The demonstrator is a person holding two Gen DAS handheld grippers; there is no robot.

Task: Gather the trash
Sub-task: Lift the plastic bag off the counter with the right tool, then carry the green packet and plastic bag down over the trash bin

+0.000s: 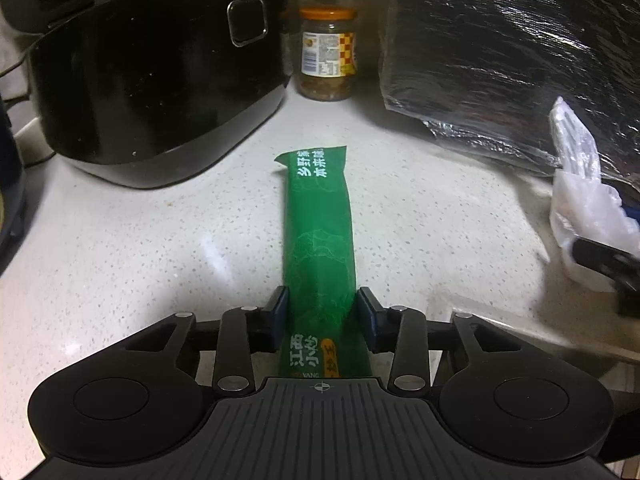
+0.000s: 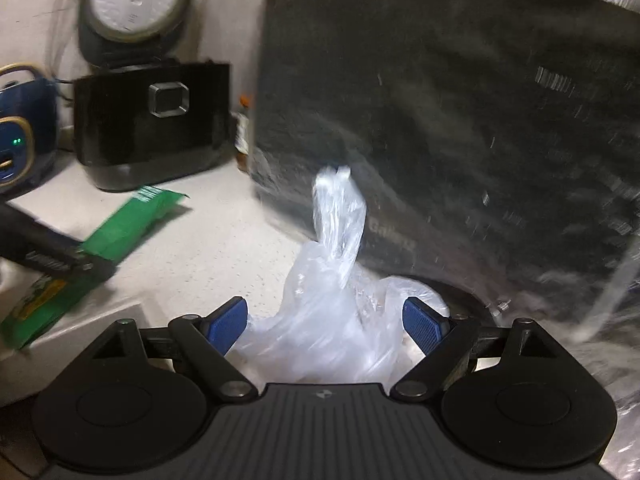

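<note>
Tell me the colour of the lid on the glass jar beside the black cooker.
Orange. The jar's lid shows best in the left wrist view.

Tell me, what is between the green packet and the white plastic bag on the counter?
Only bare speckled counter lies between green packet and plastic bag; the left wrist view shows it.

We see a green packet (image 1: 318,220) with white lettering and a yellow patch near its lower end, lying on a white surface (image 1: 140,248) flecked with grey speckles. At upper left of the left wrist view sits a glossy black cooker (image 1: 152,80); beside it a jar (image 1: 328,54) has an orange lid and a red-and-yellow checked label. The bag (image 2: 340,280) is translucent white. Both claws are black with blue pads (image 2: 424,324). A dark blue appliance (image 2: 24,128) shows a green light.
</note>
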